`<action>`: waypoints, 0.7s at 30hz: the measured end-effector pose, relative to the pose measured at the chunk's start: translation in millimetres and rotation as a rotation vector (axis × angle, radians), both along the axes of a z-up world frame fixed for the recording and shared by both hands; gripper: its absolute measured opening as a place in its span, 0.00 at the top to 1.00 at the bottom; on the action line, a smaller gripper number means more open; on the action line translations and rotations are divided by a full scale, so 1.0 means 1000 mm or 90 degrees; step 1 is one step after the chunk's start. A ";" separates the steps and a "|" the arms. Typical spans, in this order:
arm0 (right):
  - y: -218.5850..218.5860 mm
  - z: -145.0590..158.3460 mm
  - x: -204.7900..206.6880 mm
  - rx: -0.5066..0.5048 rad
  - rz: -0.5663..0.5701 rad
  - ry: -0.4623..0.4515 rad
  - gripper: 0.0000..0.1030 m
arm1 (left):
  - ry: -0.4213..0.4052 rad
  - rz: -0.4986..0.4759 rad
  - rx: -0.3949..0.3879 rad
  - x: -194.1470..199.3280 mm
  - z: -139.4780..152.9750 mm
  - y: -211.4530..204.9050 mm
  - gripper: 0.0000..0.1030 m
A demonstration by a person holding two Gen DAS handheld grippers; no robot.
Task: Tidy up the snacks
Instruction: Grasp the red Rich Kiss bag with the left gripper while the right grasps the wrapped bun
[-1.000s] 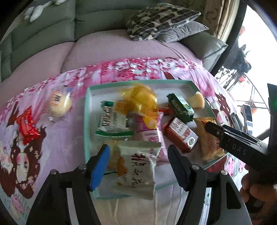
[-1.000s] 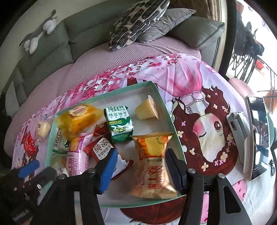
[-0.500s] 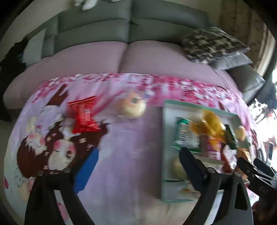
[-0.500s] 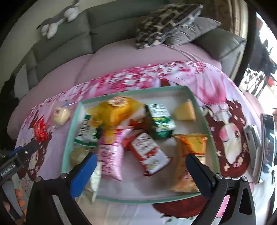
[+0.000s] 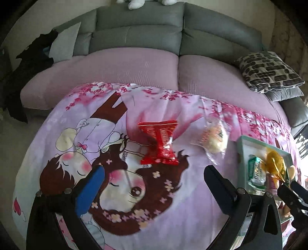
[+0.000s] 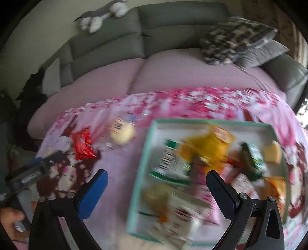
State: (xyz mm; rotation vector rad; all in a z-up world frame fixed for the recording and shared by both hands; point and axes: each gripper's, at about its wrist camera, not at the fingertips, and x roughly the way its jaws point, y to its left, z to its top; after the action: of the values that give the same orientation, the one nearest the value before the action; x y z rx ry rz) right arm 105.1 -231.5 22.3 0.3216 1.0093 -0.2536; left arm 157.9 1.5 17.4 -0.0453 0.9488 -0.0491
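On the cartoon tablecloth lie a red snack packet (image 5: 157,142) and a clear-wrapped round bun (image 5: 213,138). My left gripper (image 5: 153,169) hangs open just in front of the red packet, with nothing between its fingers. The teal-rimmed tray (image 5: 240,153) shows at the right edge. In the blurred right wrist view, my right gripper (image 6: 156,173) stands wide open and empty above the left side of the tray (image 6: 142,163). The tray holds several snacks: a yellow packet (image 6: 207,150), a green-and-white packet (image 6: 169,163), a green box (image 6: 252,159) and a white packet (image 6: 179,217). The red packet (image 6: 82,146) and the bun (image 6: 121,132) lie left of the tray.
A grey sofa with a pink cover (image 5: 134,67) runs behind the table, with a patterned pillow (image 5: 267,71) at its right end and a plush toy (image 6: 102,17) on its back. Dark clothes (image 5: 32,57) hang at the left. A hand (image 6: 11,217) holds the left gripper.
Both grippers opened wide, leaving the white and orange packets in the tray. Both swung left; the left one now hangs over the cloth by the red packet.
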 end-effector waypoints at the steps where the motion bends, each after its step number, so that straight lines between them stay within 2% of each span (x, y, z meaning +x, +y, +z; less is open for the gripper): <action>1: 0.005 0.000 0.007 0.011 0.009 -0.006 0.00 | 0.002 -0.003 -0.006 0.004 -0.002 0.003 0.00; 5: 0.016 -0.009 0.039 0.062 0.030 -0.020 0.00 | 0.020 -0.008 -0.018 0.021 -0.016 0.004 0.01; 13: 0.022 -0.040 0.089 0.108 0.032 0.006 0.00 | 0.041 -0.033 -0.034 0.049 -0.045 -0.004 0.01; 15: 0.021 -0.048 0.099 0.126 0.033 0.011 0.02 | 0.043 -0.031 -0.040 0.054 -0.050 -0.003 0.03; 17: 0.022 -0.058 0.109 0.132 0.027 0.022 0.07 | 0.044 -0.029 -0.038 0.059 -0.055 -0.003 0.10; 21: 0.022 -0.071 0.123 0.133 0.017 0.039 0.11 | 0.053 -0.019 -0.052 0.066 -0.063 -0.001 0.11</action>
State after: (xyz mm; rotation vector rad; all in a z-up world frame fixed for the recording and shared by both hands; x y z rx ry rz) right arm 228.1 -209.5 -48.5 0.4920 1.1019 -0.1344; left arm 224.3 0.3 -45.6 -0.1101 1.0307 -0.1148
